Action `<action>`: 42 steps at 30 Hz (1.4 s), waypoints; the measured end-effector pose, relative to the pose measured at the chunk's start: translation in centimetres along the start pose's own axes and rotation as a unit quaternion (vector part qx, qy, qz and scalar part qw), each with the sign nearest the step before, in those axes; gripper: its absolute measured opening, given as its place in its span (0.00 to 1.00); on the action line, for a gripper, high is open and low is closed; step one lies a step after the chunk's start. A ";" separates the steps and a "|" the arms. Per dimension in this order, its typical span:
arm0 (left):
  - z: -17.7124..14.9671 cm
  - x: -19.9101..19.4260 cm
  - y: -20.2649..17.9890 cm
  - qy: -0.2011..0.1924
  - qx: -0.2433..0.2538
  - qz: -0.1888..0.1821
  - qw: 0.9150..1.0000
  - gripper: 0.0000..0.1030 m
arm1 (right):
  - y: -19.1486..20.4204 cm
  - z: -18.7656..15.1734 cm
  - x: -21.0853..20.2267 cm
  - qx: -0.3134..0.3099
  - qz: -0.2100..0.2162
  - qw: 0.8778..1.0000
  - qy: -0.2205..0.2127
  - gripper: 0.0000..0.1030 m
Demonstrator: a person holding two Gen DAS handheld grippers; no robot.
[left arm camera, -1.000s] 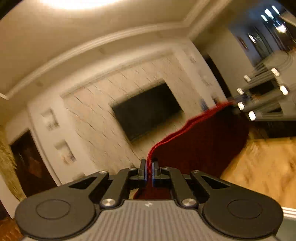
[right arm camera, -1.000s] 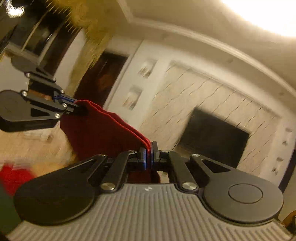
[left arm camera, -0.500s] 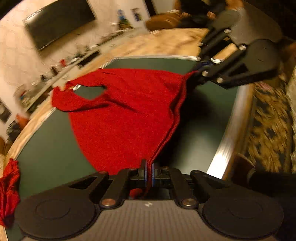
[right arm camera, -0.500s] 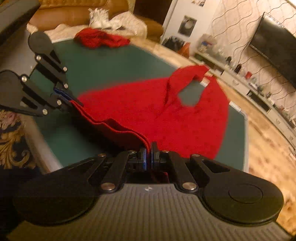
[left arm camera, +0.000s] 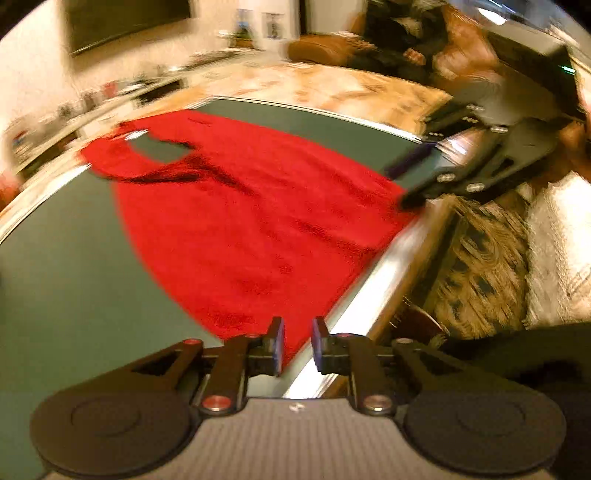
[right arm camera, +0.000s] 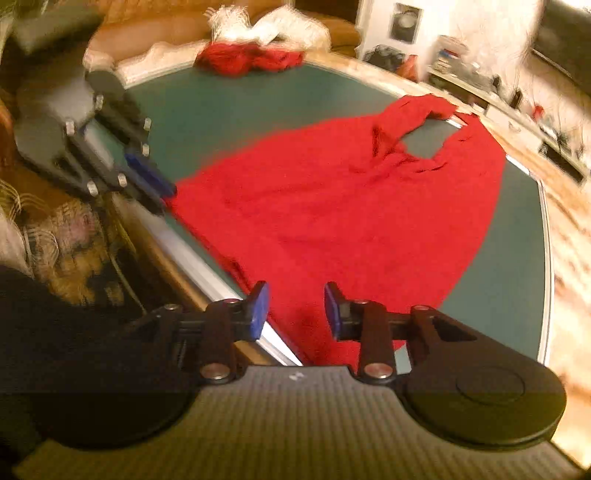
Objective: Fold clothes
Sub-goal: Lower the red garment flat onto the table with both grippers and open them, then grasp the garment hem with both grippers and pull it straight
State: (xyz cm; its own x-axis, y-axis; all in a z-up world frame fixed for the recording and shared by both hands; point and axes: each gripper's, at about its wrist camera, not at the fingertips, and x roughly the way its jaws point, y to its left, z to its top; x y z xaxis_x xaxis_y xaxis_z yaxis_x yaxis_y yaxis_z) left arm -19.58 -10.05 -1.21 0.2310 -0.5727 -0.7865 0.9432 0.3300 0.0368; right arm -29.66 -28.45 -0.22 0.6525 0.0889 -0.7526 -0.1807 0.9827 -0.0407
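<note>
1. Left gripper: at 6 o'clock in the left wrist view; jaws now parted with nothing between them, whereas half a second ago they pinched the hem; it sits at the near left hem corner, over the table edge.
2. Red knit vest: a second ago held up in the air by both tools, now laid flat on the green table top; neck opening toward 10 o'clock in the left view, hem toward 5 o'clock, its near edge reaching the metal table rim.
3. Right gripper: at 6 o'clock in the right wrist view; jaws likewise spread apart and empty, just above the right hem corner; released since the earlier frame.
4. Meaning for the task: spreading appears finished and folding proper not yet begun; a likely next step is to regrasp one side and carry it across.
5. Surface: rounded green felt-like top with a bright rim; a second red garment lies bunched at 11 o'clock in the right view, well apart.
6. Room: wall television at 11 o'clock in the left view; brown sofa at 12 o'clock; patterned rug at 3 o'clock; details blurred.
</note>
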 end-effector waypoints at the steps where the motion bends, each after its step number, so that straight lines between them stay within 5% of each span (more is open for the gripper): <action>1: 0.1 0.4 1.0 0.005 -0.034 0.012 0.999 0.37 | -1.0 0.3 -0.6 0.029 0.004 1.000 -0.009 0.45; 6: 0.8 3.0 5.1 0.038 -0.172 0.040 0.984 0.37 | -6.2 0.0 -0.3 0.199 -0.042 0.979 0.019 0.47; 10: 1.5 3.3 5.7 0.049 -0.216 0.040 0.974 0.41 | -7.3 -1.6 0.6 0.291 -0.059 0.953 0.060 0.47; 16: 2.2 3.9 5.2 0.061 -0.241 0.052 0.967 0.40 | -6.1 -2.4 0.6 0.332 -0.091 0.937 0.063 0.46; 18: 2.3 4.2 4.7 0.062 -0.241 0.064 0.966 0.36 | -5.7 -2.8 1.1 0.330 -0.095 0.937 0.062 0.46; 20: 2.4 4.2 4.0 0.062 -0.238 0.088 0.965 0.21 | -5.1 -2.6 1.1 0.318 -0.098 0.941 0.065 0.37; 22: 2.6 4.4 3.2 0.065 -0.229 0.108 0.965 0.11 | -4.9 -2.3 1.4 0.305 -0.100 0.945 0.070 0.10; 23: 2.6 4.4 2.8 0.067 -0.226 0.114 0.965 0.09 | -5.0 -2.2 1.4 0.298 -0.102 0.946 0.074 0.07; 35: 2.0 3.2 -1.7 0.071 -0.219 0.138 0.963 0.06 | -6.1 -2.6 1.1 0.279 -0.127 0.948 0.082 0.04; 42: 2.0 2.3 -0.4 0.054 -0.248 0.122 0.960 0.18 | -5.3 -2.5 0.4 0.254 -0.150 0.951 0.092 0.10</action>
State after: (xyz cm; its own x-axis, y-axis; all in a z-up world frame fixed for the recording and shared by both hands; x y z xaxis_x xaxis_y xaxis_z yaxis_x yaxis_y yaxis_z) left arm -18.92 -13.00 -1.77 0.3797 -0.3597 -0.8523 0.6285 0.7763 -0.0477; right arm -30.26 -34.02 -1.99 0.4709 -0.1916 -0.8611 0.4031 0.9150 0.0168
